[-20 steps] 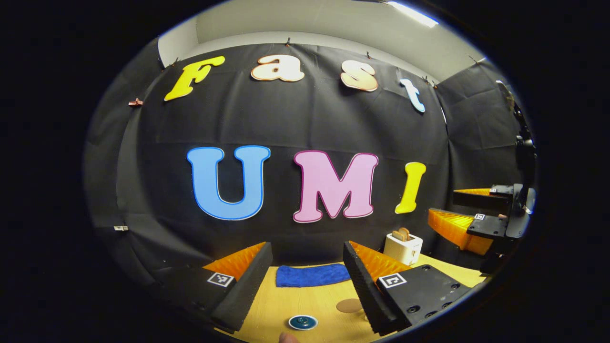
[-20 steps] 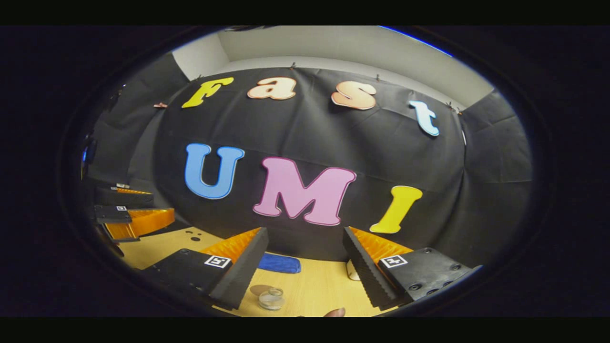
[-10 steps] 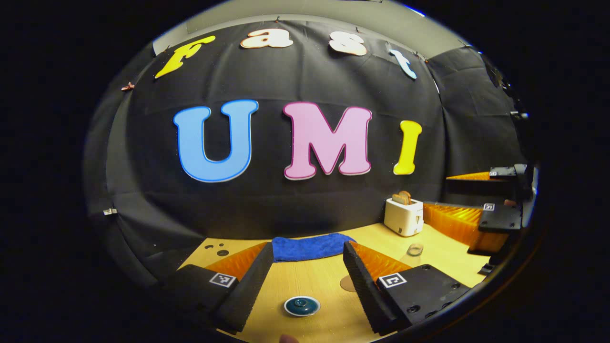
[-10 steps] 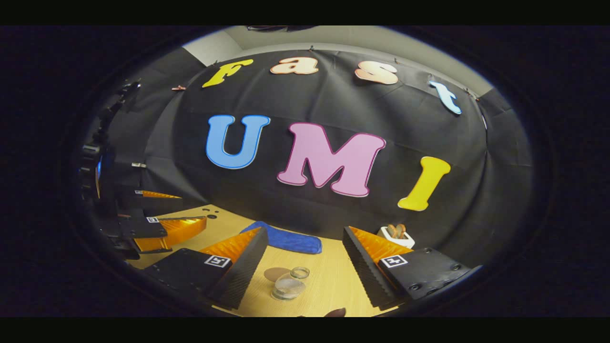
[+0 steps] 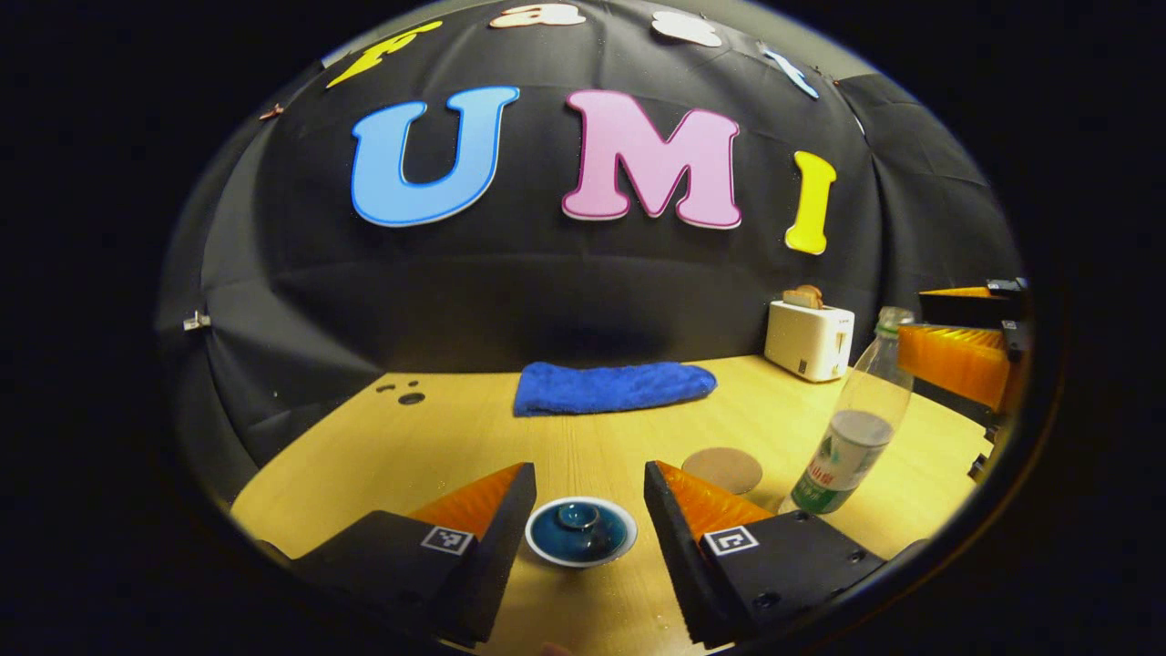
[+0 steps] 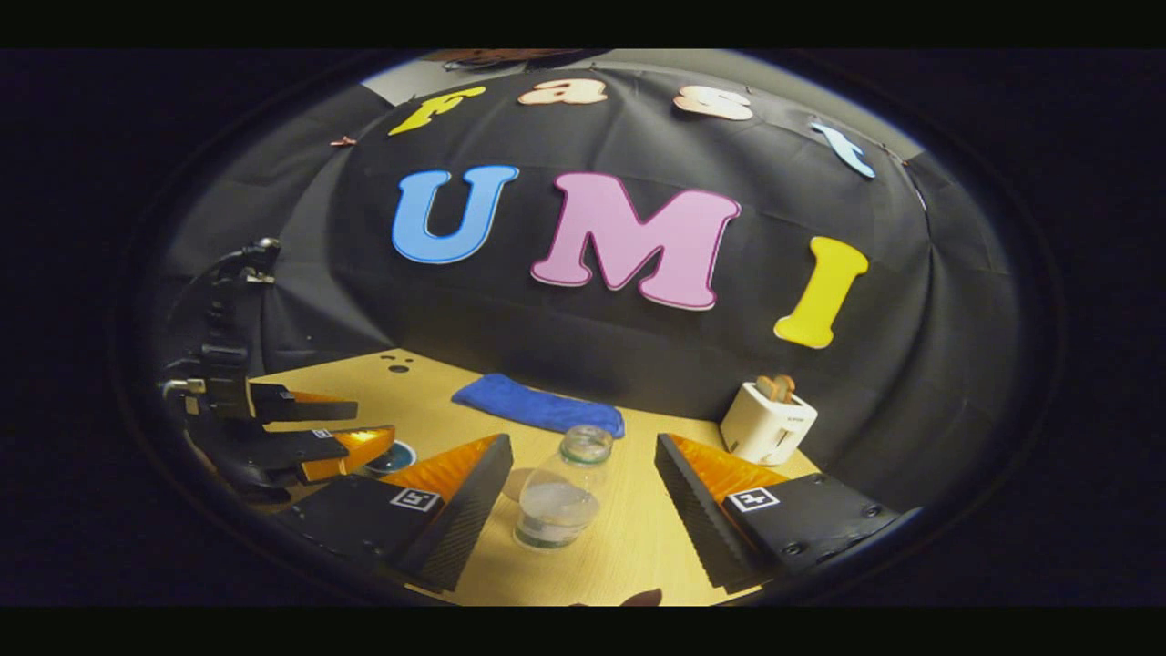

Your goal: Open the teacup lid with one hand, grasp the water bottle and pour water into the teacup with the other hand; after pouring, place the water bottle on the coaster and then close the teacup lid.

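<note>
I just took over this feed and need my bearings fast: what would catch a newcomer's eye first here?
The blue lidded teacup sits on the wooden table right between the open fingers of the left gripper. The clear water bottle stands upright, framed between the open fingers of the right gripper, with the round coaster beside it. At the back lie a blue towel and a white toaster.
</note>
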Tool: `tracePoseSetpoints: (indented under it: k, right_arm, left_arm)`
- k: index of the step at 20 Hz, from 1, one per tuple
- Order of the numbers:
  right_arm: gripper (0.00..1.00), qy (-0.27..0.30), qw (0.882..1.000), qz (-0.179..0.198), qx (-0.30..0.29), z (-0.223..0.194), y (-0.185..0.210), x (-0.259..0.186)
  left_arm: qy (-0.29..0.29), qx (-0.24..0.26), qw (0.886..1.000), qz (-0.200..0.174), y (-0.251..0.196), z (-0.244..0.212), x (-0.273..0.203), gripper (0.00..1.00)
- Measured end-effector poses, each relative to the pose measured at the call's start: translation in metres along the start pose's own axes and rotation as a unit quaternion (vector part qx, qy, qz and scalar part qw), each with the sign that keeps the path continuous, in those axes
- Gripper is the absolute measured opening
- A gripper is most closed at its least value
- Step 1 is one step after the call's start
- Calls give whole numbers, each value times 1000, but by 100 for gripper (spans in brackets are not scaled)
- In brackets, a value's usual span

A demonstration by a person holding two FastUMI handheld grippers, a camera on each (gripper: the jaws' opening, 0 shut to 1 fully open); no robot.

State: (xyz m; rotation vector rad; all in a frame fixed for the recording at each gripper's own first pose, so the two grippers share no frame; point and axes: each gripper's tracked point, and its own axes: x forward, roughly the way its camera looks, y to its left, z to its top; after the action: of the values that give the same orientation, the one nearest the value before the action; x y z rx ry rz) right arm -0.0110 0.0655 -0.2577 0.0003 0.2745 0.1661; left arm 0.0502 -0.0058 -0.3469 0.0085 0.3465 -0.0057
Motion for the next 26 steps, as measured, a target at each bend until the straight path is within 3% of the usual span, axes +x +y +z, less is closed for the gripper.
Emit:
tracePoseSetpoints:
  k: [2,6,7,10,14,26]
  right_arm:
    - [98,7,1000,2,6,-11,4,0]
    - [98,14,1000,5,7,-27,9,6]
    - [98,17,1000,5,8,-31,10,8]
    - [98,24,1000,6,15,-43,12,10]
    - [98,33,999,8,22,-57,11,13]
    - [98,64,997,-8,48,-117,16,38]
  left_arm:
    - [-2,4,1000,5,0,-10,8,76]
    - [6,12,1000,4,-2,-26,21,65]
    - [6,10,1000,4,-3,-29,23,59]
    - [11,6,1000,13,-3,-33,24,54]
    - [3,8,1000,24,2,-32,26,35]
    - [-36,11,999,28,13,13,9,32]
